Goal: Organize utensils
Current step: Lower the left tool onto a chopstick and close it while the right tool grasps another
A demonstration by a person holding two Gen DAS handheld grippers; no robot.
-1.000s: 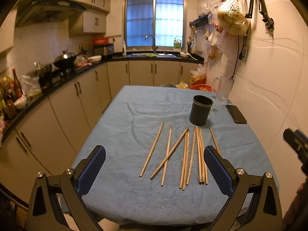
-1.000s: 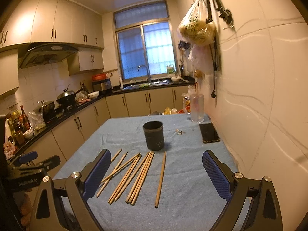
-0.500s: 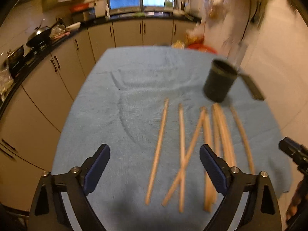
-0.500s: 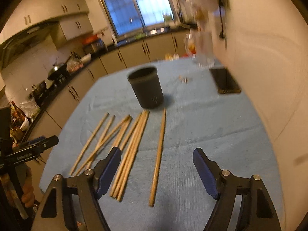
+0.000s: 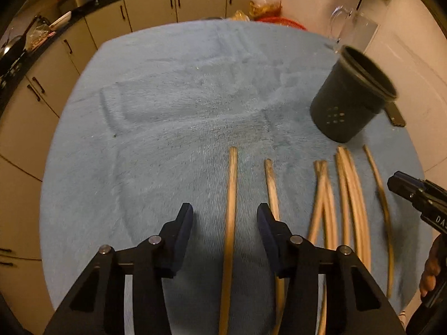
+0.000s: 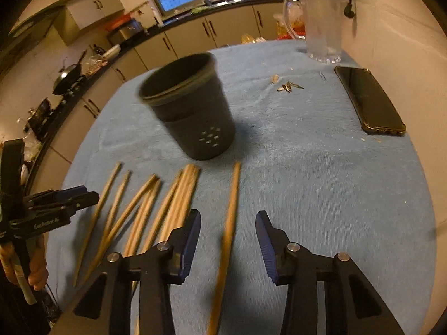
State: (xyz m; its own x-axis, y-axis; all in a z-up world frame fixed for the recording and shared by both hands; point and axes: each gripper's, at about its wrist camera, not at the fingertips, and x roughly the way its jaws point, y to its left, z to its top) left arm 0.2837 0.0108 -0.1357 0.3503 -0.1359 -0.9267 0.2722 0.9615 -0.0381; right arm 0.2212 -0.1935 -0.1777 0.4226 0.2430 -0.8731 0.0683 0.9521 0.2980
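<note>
Your left gripper [image 5: 225, 217] is closing around the outermost chopstick [image 5: 230, 209], not pinching yet. Your right gripper [image 6: 227, 223] is closing around another chopstick [image 6: 229, 223]. Both lie near the desk's [image 6: 321, 173] front edge, by the black cup [image 6: 190, 111].

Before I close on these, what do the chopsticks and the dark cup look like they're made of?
Chopsticks: likely bamboo or wood, going by the matte, pale tan, unlacquered look. Dark cup: probably moulded plastic, matte charcoal, with a rolled rim and small drain holes low on its wall.
</note>
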